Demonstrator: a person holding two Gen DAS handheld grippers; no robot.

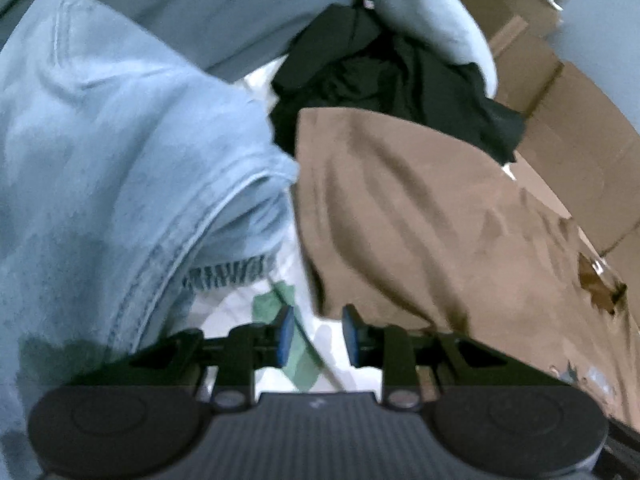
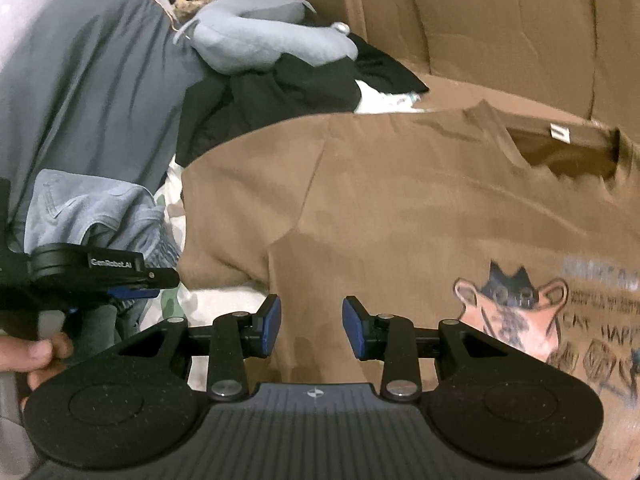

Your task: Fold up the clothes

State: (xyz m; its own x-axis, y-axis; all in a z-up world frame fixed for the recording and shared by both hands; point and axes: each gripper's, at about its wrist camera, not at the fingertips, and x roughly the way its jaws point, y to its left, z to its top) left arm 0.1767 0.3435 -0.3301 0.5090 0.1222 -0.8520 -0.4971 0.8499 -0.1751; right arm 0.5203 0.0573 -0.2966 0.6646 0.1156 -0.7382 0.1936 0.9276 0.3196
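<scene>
Brown T-shirt spread out flat, both tongs empty above it

The brown T-shirt (image 2: 400, 208) with a cat picture lies flat beside the cardboard (image 2: 500, 28). The right tongs (image 2: 311, 328) hang over its sleeve, spread apart, pinching nothing. The left tongs (image 1: 318, 336) are spread a little, over white bedding (image 1: 224, 320) by the shirt's edge, holding nothing. Light blue jeans (image 1: 100, 160) and black clothes (image 1: 380, 80) lie near.

Both grippers angled down, jaws apart.
L gripper (image 1: 318, 334) & R gripper (image 2: 311, 326): nothing between pads; hand (image 2: 38, 354) on L handle.
</scene>
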